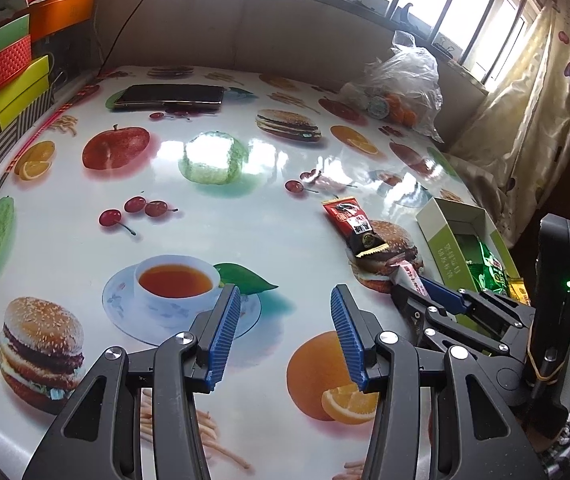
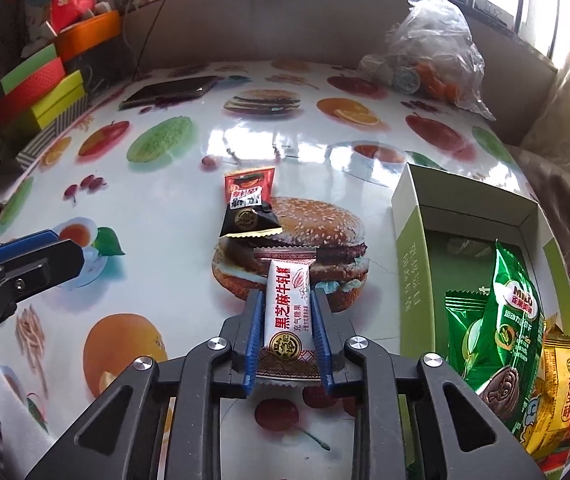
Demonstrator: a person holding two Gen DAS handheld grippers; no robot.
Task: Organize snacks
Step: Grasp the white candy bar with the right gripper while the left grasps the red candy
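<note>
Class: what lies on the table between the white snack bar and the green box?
Nothing; bare tablecloth separates the white snack bar from the green box, shown in the right wrist view.

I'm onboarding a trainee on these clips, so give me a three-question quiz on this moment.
1. True or false: the right tongs are shut on the white snack bar.
2. Which lies loose on the table? A) red and black packet B) green packet C) yellow packet
3. Fill in: the left tongs are ____.

Key:
1. True.
2. A: the red and black packet; the green packet and yellow packet sit in the green box.
3. Open, holding nothing.
</note>
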